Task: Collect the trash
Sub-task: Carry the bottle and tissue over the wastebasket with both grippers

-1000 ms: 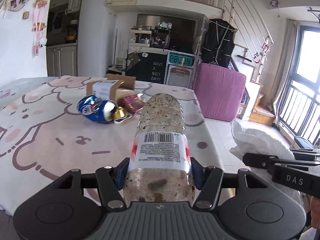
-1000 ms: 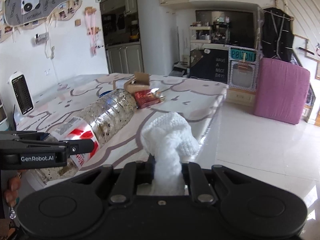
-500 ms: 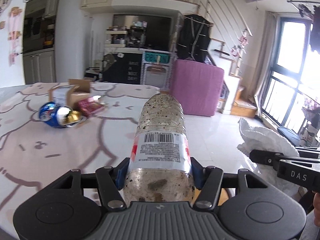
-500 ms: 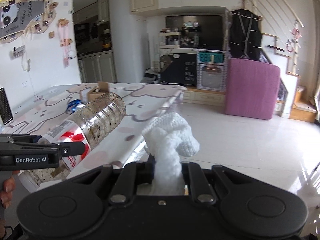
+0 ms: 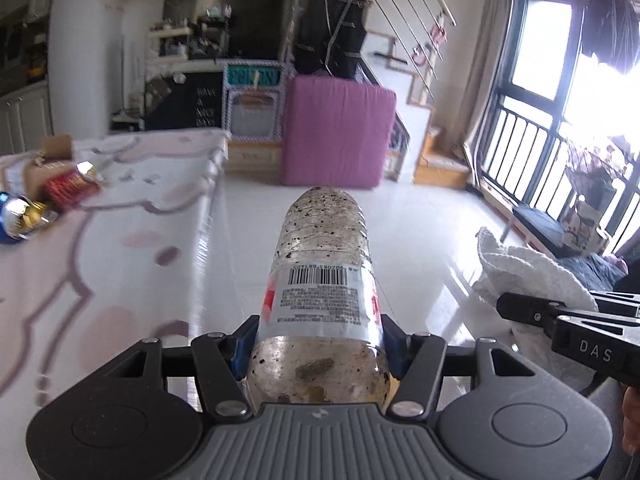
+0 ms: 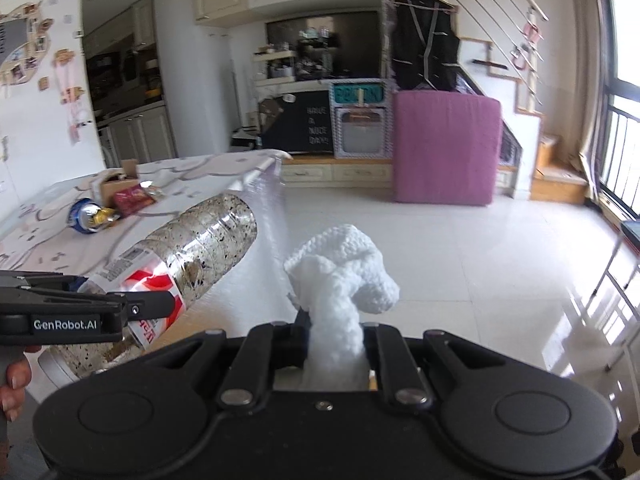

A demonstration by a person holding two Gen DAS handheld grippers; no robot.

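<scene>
My left gripper (image 5: 318,346) is shut on a dirty clear plastic bottle (image 5: 322,276) with a white and red label, held in the air past the table's edge, pointing at the floor area. The bottle also shows in the right wrist view (image 6: 192,252). My right gripper (image 6: 334,340) is shut on a crumpled white paper towel (image 6: 340,276), also seen in the left wrist view (image 5: 528,276). On the table (image 5: 132,216) lie a crushed blue can (image 5: 14,220), a red wrapper (image 5: 70,190) and a small cardboard box (image 5: 54,148).
A purple cushion block (image 5: 338,132) stands on the white tiled floor (image 5: 420,216). A chalkboard cabinet (image 5: 200,100) and stairs are at the back. A barred window (image 5: 560,148) is on the right.
Both grippers have swung to the right, away from the table toward the open floor, still holding the bottle and the paper towel. The table trash now sits far left.
</scene>
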